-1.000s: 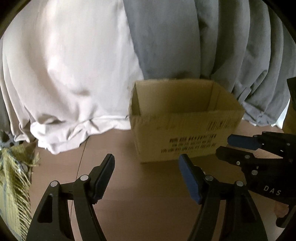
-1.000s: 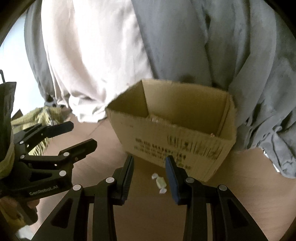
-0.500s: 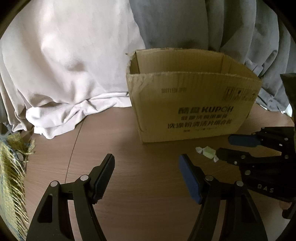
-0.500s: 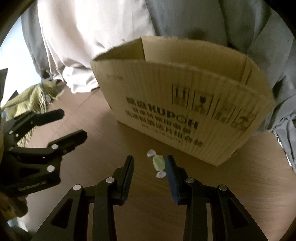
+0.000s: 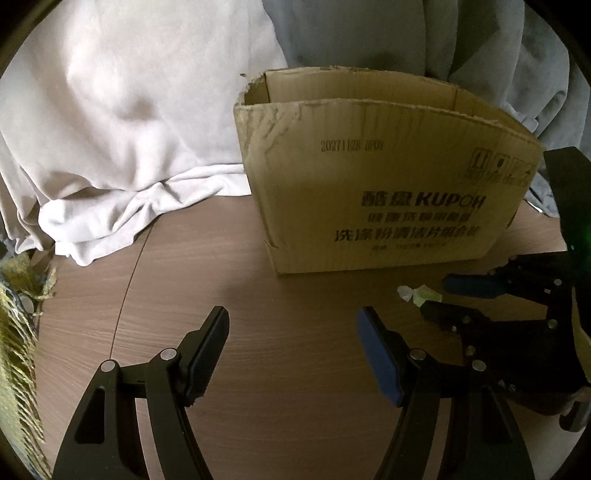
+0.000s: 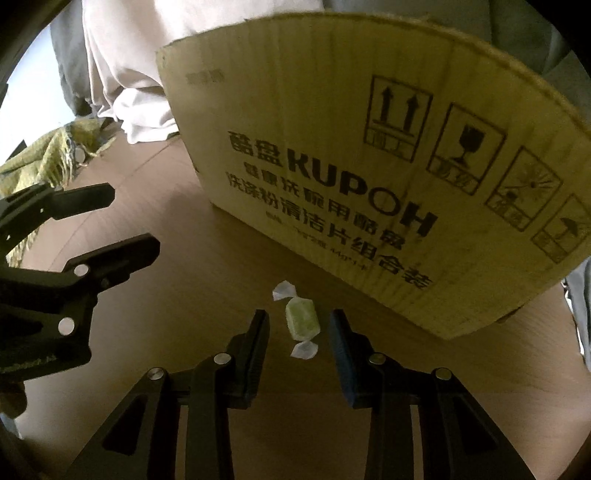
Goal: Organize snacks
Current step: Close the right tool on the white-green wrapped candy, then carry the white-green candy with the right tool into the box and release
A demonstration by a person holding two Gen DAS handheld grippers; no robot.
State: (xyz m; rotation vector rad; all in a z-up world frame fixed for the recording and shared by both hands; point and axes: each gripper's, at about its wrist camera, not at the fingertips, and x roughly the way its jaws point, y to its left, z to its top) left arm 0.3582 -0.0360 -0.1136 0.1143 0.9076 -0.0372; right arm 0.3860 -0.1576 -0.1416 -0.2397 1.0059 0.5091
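A green wrapped candy (image 6: 302,322) with white twisted ends lies on the brown wooden table just in front of an open cardboard box (image 6: 369,155) printed KUPOH. My right gripper (image 6: 299,332) is open, low over the table, with the candy between its fingertips, not touched. The candy (image 5: 421,294) and the right gripper (image 5: 447,299) also show at the right of the left wrist view, in front of the box (image 5: 369,184). My left gripper (image 5: 291,328) is open and empty over bare table, left of the candy.
White cloth (image 5: 122,147) and grey cloth (image 5: 406,33) hang behind the box. A yellow-green fringed fabric (image 5: 18,332) lies at the table's left edge. The left gripper (image 6: 107,225) shows at the left of the right wrist view.
Both grippers have come down and forward toward the table and box. The candy now sits between the right gripper's open fingers, closer than before.
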